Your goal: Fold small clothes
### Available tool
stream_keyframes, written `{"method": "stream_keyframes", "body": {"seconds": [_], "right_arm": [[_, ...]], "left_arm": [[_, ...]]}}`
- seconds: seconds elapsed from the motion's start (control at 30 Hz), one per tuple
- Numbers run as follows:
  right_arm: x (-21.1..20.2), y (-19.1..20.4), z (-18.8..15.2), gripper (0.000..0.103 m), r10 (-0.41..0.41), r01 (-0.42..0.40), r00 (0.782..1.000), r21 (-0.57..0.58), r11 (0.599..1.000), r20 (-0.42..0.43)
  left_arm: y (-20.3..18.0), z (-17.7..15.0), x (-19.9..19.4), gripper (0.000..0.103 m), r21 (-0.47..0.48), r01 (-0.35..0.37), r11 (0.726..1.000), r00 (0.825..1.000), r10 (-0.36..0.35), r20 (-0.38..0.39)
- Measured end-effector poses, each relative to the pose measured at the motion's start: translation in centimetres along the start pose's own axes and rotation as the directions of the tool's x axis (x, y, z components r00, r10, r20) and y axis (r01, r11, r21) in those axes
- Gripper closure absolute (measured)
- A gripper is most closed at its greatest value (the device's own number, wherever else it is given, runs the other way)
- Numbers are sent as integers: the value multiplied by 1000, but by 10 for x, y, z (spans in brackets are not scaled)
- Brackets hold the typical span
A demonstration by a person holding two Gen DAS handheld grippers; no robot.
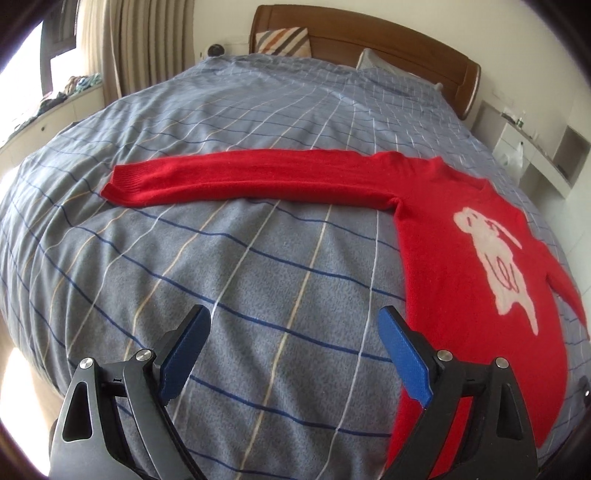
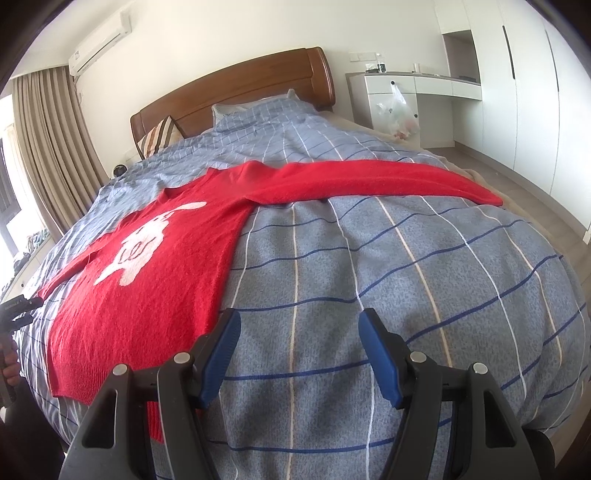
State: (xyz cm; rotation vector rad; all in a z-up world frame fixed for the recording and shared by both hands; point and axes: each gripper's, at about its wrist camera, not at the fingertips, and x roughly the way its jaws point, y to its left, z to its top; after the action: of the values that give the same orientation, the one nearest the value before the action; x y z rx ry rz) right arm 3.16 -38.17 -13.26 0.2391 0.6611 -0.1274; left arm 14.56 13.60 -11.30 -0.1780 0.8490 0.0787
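My red knit sweater [image 1: 461,266] lies flat and face up on the blue checked bed cover [image 1: 258,277], its white animal figure [image 1: 495,266] showing on the chest. One long sleeve [image 1: 240,179] stretches straight out sideways across the bed, ribbed cuff at its end; the other sleeve [image 2: 388,177] reaches toward the opposite edge.

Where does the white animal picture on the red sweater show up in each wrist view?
Left wrist: white animal picture at right of frame, on the red sweater.
Right wrist: it sits left of centre.
Shared landmark: wooden headboard at the far end of the bed.
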Motion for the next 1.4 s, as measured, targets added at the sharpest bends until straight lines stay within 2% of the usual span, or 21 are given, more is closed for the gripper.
{"method": "stream_keyframes", "body": {"seconds": [0.3,0.47,0.67,0.8,0.9,0.97,1.0,1.03,1.1,1.13,1.17,1.27,1.33,1.4], "right_arm": [[0,0,-1,37,-7,7,1000,-4,1000,-7],[3,-1,-1,37,-14,14,1000,-2,1000,-13],[6,2,1,37,-17,17,999,-9,1000,-35],[11,-18,25,37,45,-40,997,72,997,-63],[16,-58,65,37,69,-59,997,212,975,-39],[24,-97,87,37,94,-84,995,356,931,-12],[32,-119,93,37,108,-93,994,449,889,-9],[41,-141,95,37,127,-102,992,549,830,-8],[60,-182,86,39,164,-111,986,732,672,-1],[67,-196,80,40,173,-124,985,788,603,22],[71,-206,80,41,176,-138,983,816,561,46],[81,-226,85,43,148,-167,983,854,493,107],[90,-236,85,48,123,-168,984,884,437,127],[98,-242,86,53,106,-169,985,897,409,138]], "left_arm": [[-6,-16,23,7,39,-33,999,999,35,-32],[-5,-23,26,1,23,-41,999,999,41,-8],[-8,-30,27,1,33,-58,998,998,57,9],[-4,-33,25,1,46,-13,999,1000,12,16],[-3,-32,23,0,61,1,998,1000,-1,2],[-3,-31,24,0,55,7,998,1000,-6,-3],[-3,-31,23,0,52,7,999,1000,-6,-3],[-3,-31,23,0,53,5,999,1000,-5,-3],[-3,-31,23,0,58,3,998,1000,-3,-1],[-4,-31,22,0,61,3,998,1000,-3,1],[-3,-31,23,0,64,3,998,1000,-3,2],[-4,-31,24,0,68,-4,998,1000,4,5],[-5,-32,24,0,73,-14,997,1000,13,8],[-6,-32,24,0,73,-19,997,1000,18,12]]}}
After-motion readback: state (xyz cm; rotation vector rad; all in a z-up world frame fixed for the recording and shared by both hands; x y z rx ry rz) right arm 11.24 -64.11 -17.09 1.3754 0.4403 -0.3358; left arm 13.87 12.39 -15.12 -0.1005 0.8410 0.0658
